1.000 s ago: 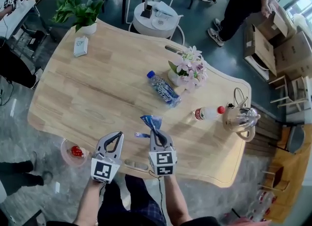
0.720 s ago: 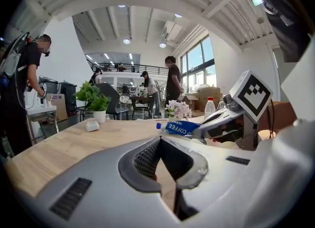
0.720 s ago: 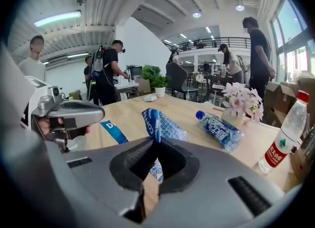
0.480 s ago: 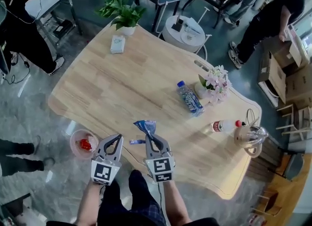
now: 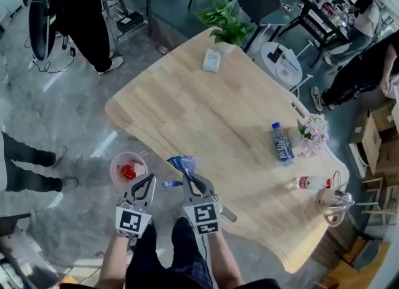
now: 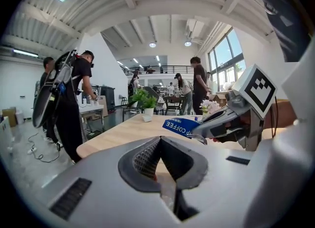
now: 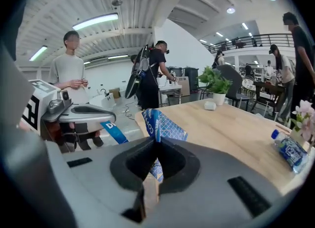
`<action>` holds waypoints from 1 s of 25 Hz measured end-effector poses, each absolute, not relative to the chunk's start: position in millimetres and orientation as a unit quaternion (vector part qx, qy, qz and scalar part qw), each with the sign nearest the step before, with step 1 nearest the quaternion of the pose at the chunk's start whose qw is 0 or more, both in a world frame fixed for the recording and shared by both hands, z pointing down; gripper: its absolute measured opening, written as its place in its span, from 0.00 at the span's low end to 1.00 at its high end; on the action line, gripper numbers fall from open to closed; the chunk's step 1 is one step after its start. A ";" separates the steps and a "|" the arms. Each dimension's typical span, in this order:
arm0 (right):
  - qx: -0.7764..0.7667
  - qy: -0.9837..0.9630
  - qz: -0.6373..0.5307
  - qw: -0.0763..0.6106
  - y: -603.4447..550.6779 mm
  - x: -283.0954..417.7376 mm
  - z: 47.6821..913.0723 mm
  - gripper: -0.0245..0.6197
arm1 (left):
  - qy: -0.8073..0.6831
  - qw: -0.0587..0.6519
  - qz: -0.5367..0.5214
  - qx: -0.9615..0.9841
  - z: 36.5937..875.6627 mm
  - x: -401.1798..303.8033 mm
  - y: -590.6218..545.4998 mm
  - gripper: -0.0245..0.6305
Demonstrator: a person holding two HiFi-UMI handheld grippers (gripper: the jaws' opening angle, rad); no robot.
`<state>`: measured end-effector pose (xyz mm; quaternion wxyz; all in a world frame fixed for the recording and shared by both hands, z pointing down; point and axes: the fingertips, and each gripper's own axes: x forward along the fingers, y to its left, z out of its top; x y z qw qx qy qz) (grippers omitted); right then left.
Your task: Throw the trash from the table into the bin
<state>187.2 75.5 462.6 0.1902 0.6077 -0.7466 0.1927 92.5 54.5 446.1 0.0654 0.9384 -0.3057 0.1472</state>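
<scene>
We find the blue coffee wrapper (image 5: 182, 164) pinched in the right gripper (image 5: 189, 179) and held in the air at the near edge of the wooden table (image 5: 212, 113). In the right gripper view, the 2 jaws are pressed together on the wrapper's lower end. Its crumpled foil fans up and out past the fingertips.

The left gripper (image 5: 147, 180) is just beside the right one, on its left, and the 2 do not touch. Its own view shows the jaws fully closed, and we see nothing between them.

A short blue strip (image 5: 169, 183) shows in the gap between the 2 grippers. We cannot tell what it hangs from.

The small pink bin (image 5: 117, 161) stands on the floor just beside the table's edge, with 1 red scrap (image 5: 128, 171) lying in it. In the head view the wrapper sits near the bin, to its right, and is not over its opening. The left gripper's tips overlap the bin's right rim in that view.

2 bottles lie on the far side of the table, well apart from both grippers. One has a blue label (image 5: 282, 144) and lies beside the pink flowers (image 5: 313, 133). The other has a red cap (image 5: 308, 183) and lies near a glass kettle (image 5: 333, 200).
</scene>
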 end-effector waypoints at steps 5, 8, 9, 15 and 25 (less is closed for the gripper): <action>0.566 -0.777 0.188 0.199 58.2 118.0 466.4 0.05 | -0.348 0.073 0.146 0.923 448.5 25.9 45.8 0.05; 0.544 -0.792 0.185 0.204 51.9 79.5 471.6 0.05 | -0.371 0.082 0.143 0.914 453.2 -11.3 43.1 0.05; 0.537 -0.797 0.184 0.206 50.4 67.3 473.8 0.05 | -0.378 0.083 0.143 0.911 455.1 -22.8 42.4 0.05; 0.500 -0.818 0.184 0.217 46.5 0.2 493.5 0.05 | -0.411 0.093 0.149 0.895 473.2 -90.4 40.9 0.05; 0.467 -0.830 0.191 0.240 31.9 -69.7 556.5 0.05 | -0.434 0.116 0.163 0.878 534.5 -159.3 35.9 0.05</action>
